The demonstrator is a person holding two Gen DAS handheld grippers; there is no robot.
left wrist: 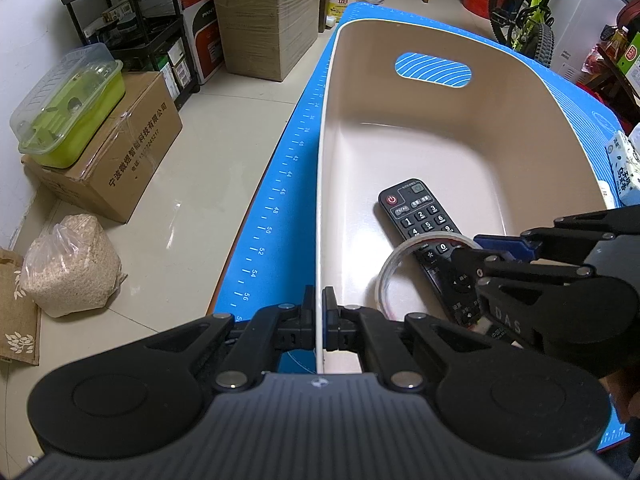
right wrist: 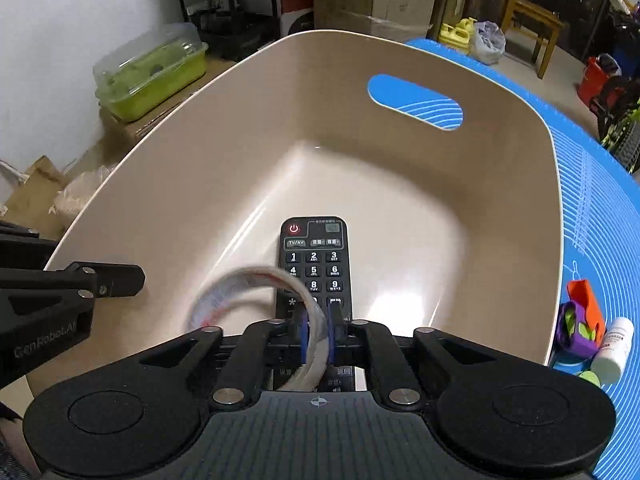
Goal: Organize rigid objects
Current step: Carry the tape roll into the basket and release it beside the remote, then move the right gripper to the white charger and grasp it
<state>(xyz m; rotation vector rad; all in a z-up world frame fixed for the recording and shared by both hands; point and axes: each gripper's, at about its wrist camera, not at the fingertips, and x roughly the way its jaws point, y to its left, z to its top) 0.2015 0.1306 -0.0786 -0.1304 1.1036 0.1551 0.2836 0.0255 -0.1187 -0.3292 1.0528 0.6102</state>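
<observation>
Both jaws closed – left gripper [left wrist: 319, 312] pinching the near rim of the beige bin [left wrist: 520, 128], right gripper [right wrist: 318, 330] nearly shut on a clear tape roll [right wrist: 256, 292] inside it

Whether the right pads press the roll's wall or only flank it cannot be told; the roll hangs low over the black remote [right wrist: 314, 264] lying on the bin floor – if let go from here it would likely land on the keypad and could roll off toward the wall, and a sideways tug could drag the remote along. Only the right wrist view shows what waits outside on the blue mat [right wrist: 600, 208]: a white bottle [right wrist: 612, 350] and an orange-and-purple toy [right wrist: 580, 320]; only the left view shows the rim actually clamped
</observation>
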